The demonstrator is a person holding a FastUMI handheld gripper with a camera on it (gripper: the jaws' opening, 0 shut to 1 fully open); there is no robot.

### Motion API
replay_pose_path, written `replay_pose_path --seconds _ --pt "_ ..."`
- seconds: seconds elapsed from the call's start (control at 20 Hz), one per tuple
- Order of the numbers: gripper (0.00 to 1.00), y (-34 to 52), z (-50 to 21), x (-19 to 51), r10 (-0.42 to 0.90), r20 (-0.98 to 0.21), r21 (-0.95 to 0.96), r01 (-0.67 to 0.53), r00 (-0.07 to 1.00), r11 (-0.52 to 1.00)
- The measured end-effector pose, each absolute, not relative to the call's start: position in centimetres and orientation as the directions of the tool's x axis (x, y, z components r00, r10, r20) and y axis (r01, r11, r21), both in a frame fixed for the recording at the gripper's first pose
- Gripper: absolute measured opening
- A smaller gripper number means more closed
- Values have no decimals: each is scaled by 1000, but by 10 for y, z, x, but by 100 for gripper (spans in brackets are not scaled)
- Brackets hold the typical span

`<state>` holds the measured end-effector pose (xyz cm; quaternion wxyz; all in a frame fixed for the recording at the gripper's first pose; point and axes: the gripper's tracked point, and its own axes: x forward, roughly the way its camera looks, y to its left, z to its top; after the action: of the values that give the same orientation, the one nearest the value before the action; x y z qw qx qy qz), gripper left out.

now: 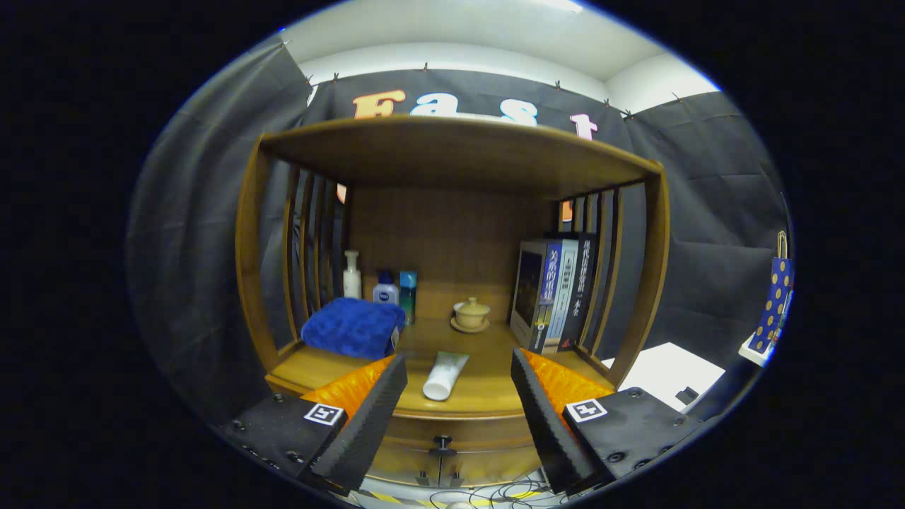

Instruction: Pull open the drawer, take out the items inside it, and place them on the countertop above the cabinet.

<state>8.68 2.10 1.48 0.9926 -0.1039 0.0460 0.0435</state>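
Drawer [452,459] is sitting shut by the look of it, knob [442,446] untouched; a white tube [445,375] is lying on the countertop [488,385], gripper [458,396] hanging open, holding nothing.

Tongs [458,406] level, fingers spread wide, gripping nothing

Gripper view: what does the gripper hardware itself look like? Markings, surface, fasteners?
The gripper has two wedge-shaped fingers whose inner faces carry a ribbed, textured pad surface. Each finger sits on a flat block with round screw heads at its corners. Each block bears a small square black-and-white fiducial marker. No cable on the gripper is visible.
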Motion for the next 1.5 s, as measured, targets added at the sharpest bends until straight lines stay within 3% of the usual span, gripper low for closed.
replay_pose_path --seconds 0.3,1.5 --pt "98 27 40 75 101 -50 -176 -108 994 978" --pt "98 32 31 70 94 -64 -147 -102 994 984"
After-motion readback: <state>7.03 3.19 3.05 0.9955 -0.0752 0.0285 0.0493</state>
